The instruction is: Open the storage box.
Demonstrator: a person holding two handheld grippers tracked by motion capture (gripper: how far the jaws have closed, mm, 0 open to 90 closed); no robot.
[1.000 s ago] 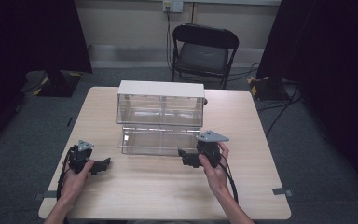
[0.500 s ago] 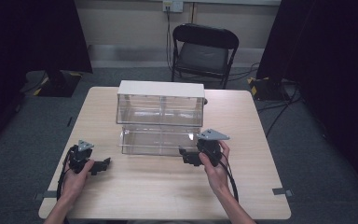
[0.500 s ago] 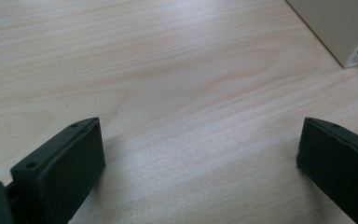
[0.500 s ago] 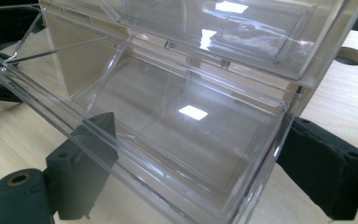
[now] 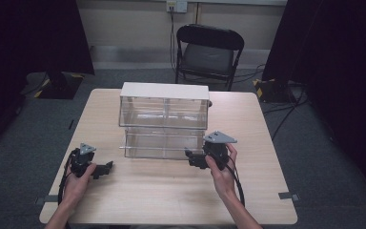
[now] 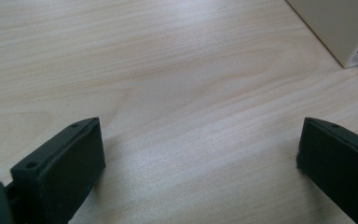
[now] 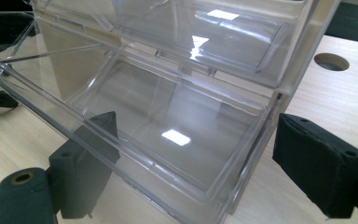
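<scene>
We find the clear drawer unit near the middle of the counter, toward twelve o'clock from our hands in the high view. It is a see-through plastic box with a pale top, two drawers side by side in the upper row and one wide lower drawer pulled out toward us. In the right gripper view the lower drawer tilts open and looks empty, with light glinting off its walls. We can read no brand, label or writing on the unit.

The right gripper sits at the drawer's right front corner, at about four o'clock from the unit. In its own view the right gripper has its jaws spread wide, one behind the clear front wall and the other outside the drawer's right end; we cannot tell whether either touches the plastic.

The left gripper rests low at about seven o'clock from the unit, well apart from it. In its own view the left gripper holds its jaws wide apart over bare wood, with a corner of the unit at two o'clock.

A black folding chair stands beyond the counter at twelve o'clock.
</scene>
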